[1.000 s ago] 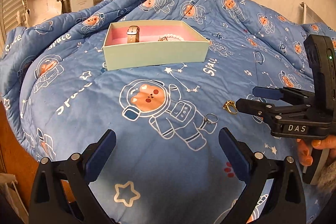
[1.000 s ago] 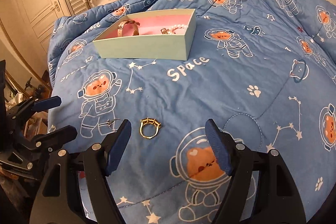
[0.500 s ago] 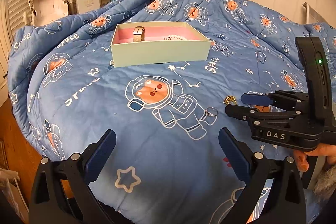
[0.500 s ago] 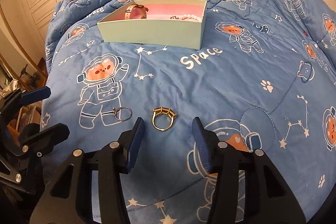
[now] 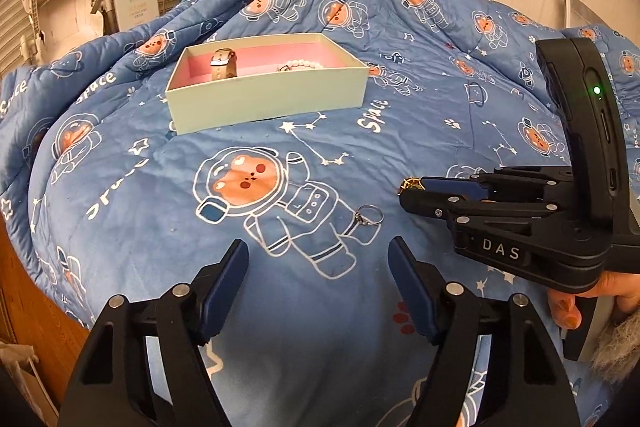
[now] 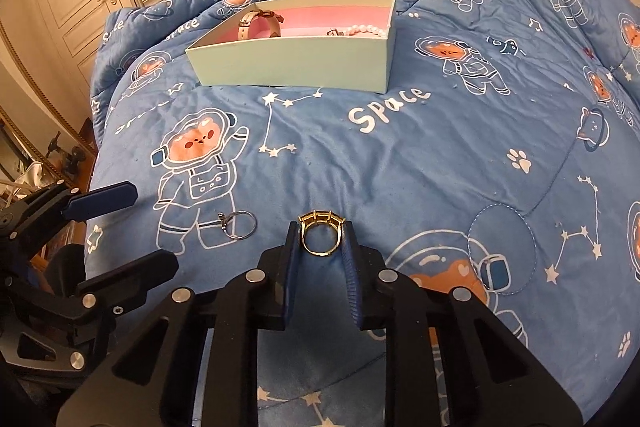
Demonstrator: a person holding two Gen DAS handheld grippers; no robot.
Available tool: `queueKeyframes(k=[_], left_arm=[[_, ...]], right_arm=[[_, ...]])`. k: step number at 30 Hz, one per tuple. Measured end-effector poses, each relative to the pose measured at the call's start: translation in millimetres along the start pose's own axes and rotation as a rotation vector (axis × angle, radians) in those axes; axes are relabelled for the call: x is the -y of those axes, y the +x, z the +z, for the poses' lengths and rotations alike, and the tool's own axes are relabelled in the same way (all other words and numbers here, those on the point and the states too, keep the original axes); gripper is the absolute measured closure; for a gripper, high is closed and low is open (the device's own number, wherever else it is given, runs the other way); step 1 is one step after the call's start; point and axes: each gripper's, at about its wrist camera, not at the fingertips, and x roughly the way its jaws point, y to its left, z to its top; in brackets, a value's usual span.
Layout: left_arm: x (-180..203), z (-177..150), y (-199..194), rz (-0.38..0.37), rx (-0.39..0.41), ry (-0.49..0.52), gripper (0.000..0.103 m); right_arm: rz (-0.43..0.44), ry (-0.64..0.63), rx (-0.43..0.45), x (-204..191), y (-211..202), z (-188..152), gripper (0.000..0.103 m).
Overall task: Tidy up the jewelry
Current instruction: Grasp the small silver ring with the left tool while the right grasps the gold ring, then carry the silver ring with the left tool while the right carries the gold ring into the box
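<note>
Right gripper [image 6: 320, 243] is closing with the gold ring [image 6: 321, 235] squeezed between its blue pads, right down on the blanket [image 6: 440, 147]. Left gripper [image 5: 318, 263] is closing too, still apart with nothing in it (silver ring [image 5: 368, 217] lies just beyond). Box [image 6: 296, 65] sits farther back.

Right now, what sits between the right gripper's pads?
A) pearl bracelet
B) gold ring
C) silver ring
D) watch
B: the gold ring stands between the closing right gripper pads, while the silver ring lies loose on the quilt and the bracelet and watch are in the box.
</note>
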Motion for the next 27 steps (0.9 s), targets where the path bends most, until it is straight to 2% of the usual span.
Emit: queueKeyframes(k=[6, 14, 18, 20, 27], left_arm=[[12, 10, 20, -0.040, -0.040, 0.055, 0.051], [25, 19, 41, -0.054, -0.082, 0.100, 0.063], [29, 22, 45, -0.069, -0.085, 0.103, 0.079], [30, 21, 45, -0.072, -0.084, 0.106, 0.083], [25, 17, 38, -0.089, -0.069, 0.056, 0.084]], right_arm=[[-0.007, 0.013, 0.000, 6, -5, -3, 0.082], [-0.018, 0.035, -0.002, 15, -9, -6, 0.082], [-0.020, 0.041, -0.001, 17, -10, -8, 0.082], [-0.019, 0.044, -0.002, 18, -10, -9, 0.082], [-0.020, 0.046, -0.002, 18, -11, -10, 0.082]])
